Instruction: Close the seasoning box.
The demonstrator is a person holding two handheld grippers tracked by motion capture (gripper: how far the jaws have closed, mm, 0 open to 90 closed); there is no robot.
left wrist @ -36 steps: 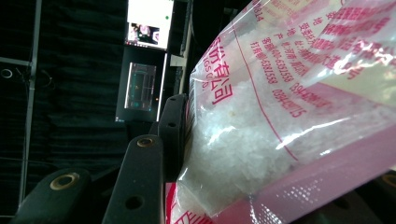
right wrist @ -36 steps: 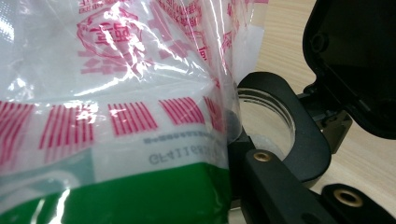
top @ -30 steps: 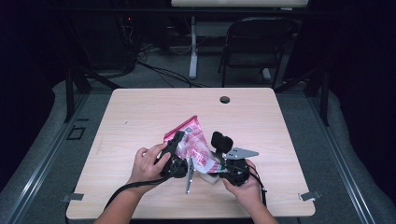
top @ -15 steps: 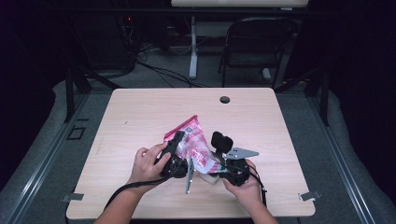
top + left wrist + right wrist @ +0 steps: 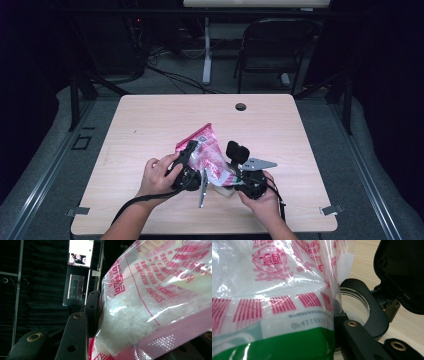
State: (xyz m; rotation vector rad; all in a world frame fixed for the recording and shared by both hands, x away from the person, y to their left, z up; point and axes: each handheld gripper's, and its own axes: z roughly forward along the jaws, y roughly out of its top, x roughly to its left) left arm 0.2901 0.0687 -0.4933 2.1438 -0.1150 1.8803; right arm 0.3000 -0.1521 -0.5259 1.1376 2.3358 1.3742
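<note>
A clear plastic bag (image 5: 207,152) with pink print, holding white grains, is tilted over the front middle of the table. My left gripper (image 5: 190,150) is shut on its upper part; in the left gripper view a black finger (image 5: 91,310) presses the bag (image 5: 150,302). My right gripper (image 5: 231,186) is shut on a jar whose black flip lid (image 5: 237,151) stands open. In the right gripper view the bag's lower end (image 5: 274,290), with a green band, hangs right beside the jar's black collar (image 5: 362,305) and open lid (image 5: 402,272).
The wooden table (image 5: 150,125) has a cable hole (image 5: 240,106) near its far edge. A dark folding chair (image 5: 275,45) and a desk leg stand on the floor beyond. Both hands work close to the front edge.
</note>
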